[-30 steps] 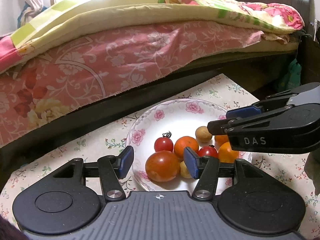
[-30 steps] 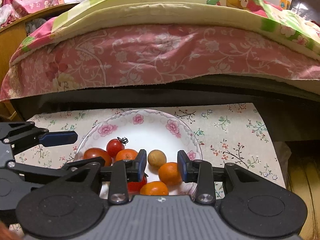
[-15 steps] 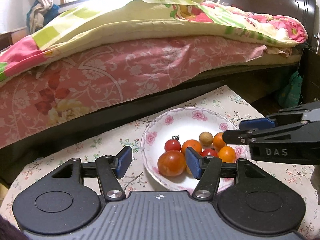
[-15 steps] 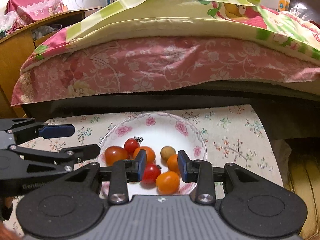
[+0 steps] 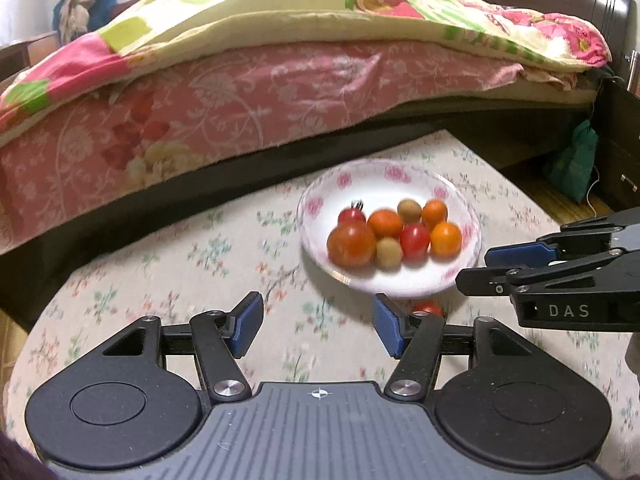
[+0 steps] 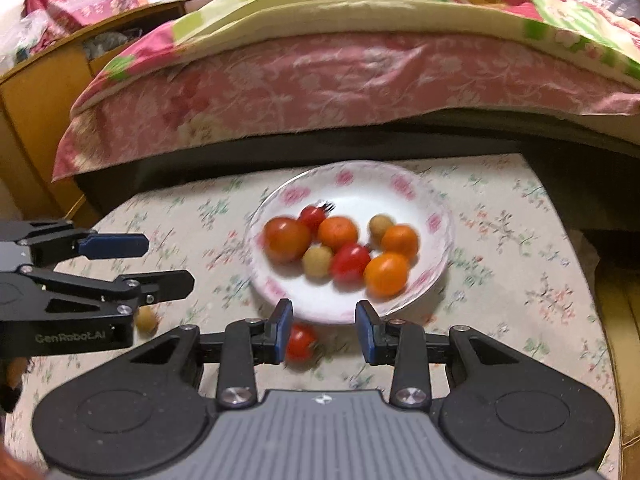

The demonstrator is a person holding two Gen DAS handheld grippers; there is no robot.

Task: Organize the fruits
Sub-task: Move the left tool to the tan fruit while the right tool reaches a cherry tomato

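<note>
Withdrawn from above the plate (image 6: 438, 236) since a second ago, both tools (image 5: 318, 328) (image 6: 323, 330) wide and empty; eight fruits on plate, red tomato (image 6: 299, 343) and brown fruit (image 6: 146, 319) outside its near rim, uncollected.

plate (image 6: 438, 240): white, pink flowers around the rim, sitting on the table (image 6: 520, 260) with the floral cloth.
large tomato (image 6: 286, 239): orange-red, lying at the left of the heap in the plate.
stemmed cherry tomato (image 6: 313, 216): red, sitting just behind the large tomato.
oranges (image 6: 386, 273): three, small, lying from the middle to the right of the plate.
red tomato (image 6: 350, 262): lying at the near middle, touching the brown fruit.
brown fruits (image 6: 318, 261): two, small and round, lying in the plate.
stray tomato (image 6: 300, 342): red, lying on the table just in front of the plate.
stray brown fruit (image 6: 146, 320): lying on the table, well left of the plate.
</note>
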